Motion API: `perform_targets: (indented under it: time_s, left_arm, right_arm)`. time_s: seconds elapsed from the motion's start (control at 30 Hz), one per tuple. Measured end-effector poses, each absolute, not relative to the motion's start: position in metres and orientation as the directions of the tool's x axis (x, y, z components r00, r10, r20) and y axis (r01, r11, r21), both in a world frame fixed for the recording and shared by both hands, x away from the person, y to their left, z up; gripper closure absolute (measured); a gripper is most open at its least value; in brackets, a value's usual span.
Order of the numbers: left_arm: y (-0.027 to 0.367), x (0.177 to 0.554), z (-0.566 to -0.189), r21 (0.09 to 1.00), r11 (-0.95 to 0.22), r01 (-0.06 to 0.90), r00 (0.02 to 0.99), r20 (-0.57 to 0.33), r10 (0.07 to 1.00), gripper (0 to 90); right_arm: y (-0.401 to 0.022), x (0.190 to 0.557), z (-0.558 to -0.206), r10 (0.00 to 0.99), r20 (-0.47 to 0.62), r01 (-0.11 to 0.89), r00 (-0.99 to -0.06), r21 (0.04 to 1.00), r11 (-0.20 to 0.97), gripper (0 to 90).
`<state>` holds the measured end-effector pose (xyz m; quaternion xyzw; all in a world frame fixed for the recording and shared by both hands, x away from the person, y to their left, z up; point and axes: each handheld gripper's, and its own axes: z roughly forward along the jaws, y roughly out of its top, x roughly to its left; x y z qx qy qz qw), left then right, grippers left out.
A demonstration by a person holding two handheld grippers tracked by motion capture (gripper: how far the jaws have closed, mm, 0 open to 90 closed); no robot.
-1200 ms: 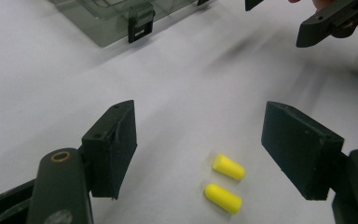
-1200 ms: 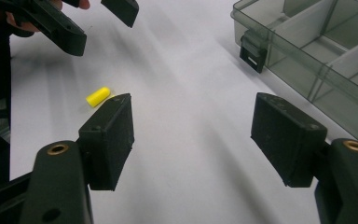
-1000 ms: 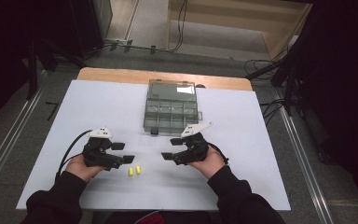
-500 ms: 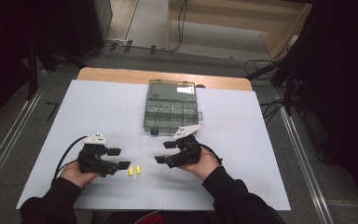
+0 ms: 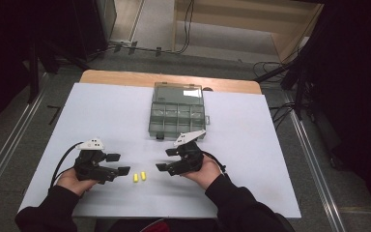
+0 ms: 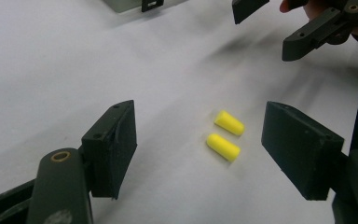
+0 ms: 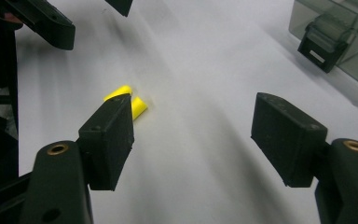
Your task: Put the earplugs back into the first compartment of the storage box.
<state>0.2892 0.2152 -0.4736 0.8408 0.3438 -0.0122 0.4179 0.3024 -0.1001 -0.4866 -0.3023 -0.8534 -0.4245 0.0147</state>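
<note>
Earplugs [image 5: 139,177] lying on white table [image 5: 101,116], flanked by two wide-open grippers.

Table is seen from above, covered white, wooden edge at far side. Grey compartment box [image 5: 178,112] is set at table centre, lid raised; its black latch [image 7: 318,46] is caught in the right gripper view. Left gripper [image 5: 117,164] is held low at near left, jaws spread well apart, nothing between them, aimed toward the plugs. Right gripper [image 5: 166,160] is held at near right, just in front of the box, jaws likewise spread and empty. Two yellow earplugs are seen side by side, near each other, on bare table between the grippers; in the left gripper view they lie ahead of the jaws [image 6: 226,135]; in the right gripper view they are partly hidden behind one jaw [image 7: 138,106].
</note>
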Motion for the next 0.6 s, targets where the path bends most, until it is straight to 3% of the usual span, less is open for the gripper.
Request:
perform_targets:
  time_s: [0.6]
  left_arm:
    - [0.222,0.295,-0.474,0.692,-0.418,0.588,0.76,-0.296,0.579,26.8]
  right_arm:
    - [-0.076,0.298,-0.496,0.492,0.292,0.533,-0.82,0.704,0.469,29.6]
